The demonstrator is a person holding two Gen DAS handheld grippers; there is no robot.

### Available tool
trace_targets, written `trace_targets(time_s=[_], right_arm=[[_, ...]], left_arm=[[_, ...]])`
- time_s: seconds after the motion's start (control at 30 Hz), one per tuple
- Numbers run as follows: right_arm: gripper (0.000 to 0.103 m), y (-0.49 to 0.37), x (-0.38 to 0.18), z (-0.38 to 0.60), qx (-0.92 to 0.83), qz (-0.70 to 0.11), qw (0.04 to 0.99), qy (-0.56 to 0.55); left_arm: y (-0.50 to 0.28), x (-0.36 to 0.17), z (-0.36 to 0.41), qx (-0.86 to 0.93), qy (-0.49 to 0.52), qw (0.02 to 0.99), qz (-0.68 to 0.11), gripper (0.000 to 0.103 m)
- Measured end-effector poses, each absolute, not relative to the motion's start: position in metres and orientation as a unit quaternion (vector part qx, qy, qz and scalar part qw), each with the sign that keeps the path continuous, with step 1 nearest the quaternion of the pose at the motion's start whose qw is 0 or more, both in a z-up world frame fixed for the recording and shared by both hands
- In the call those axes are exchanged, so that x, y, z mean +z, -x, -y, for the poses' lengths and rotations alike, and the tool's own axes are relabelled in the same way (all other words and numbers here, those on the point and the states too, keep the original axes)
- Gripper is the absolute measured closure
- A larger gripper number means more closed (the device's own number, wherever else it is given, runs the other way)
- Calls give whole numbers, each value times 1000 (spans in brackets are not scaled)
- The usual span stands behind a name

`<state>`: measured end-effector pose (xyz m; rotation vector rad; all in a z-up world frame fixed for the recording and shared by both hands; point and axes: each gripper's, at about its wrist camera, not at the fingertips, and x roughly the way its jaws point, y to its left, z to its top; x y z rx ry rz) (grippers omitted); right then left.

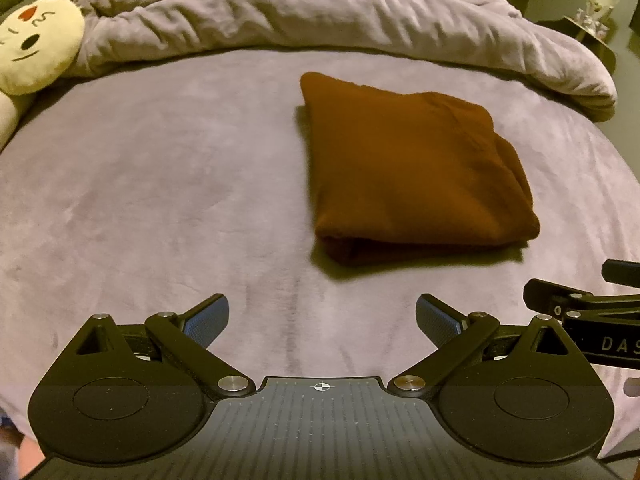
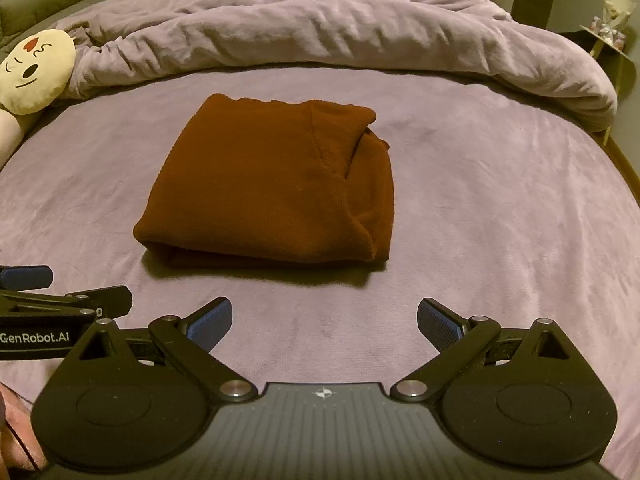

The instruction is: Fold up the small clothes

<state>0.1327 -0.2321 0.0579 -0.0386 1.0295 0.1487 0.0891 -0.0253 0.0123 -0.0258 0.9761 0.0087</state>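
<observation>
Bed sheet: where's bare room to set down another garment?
Free: the sheet right of the folded brown sweater, and left of it toward the plush pillow. The near strip holds both open claws. Crowded behind: bunched duvet.

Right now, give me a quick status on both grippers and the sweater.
Left gripper open, empty. Right gripper open, empty. Brown sweater folded flat on the bed, untouched. Nothing in the way.

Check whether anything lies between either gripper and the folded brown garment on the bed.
Nothing visible does. Only bare purple bedsheet separates the open left gripper and open right gripper from the brown garment. The plush toy and rumpled blanket sit off behind.
</observation>
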Motion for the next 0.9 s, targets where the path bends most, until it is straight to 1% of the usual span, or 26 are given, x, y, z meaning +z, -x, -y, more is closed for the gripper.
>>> trace_targets(time_s=[0.9], right_arm=[[4, -133, 57, 237, 68, -492, 868, 15]], left_arm=[[-88, 13, 26, 1, 9, 889, -459, 1]])
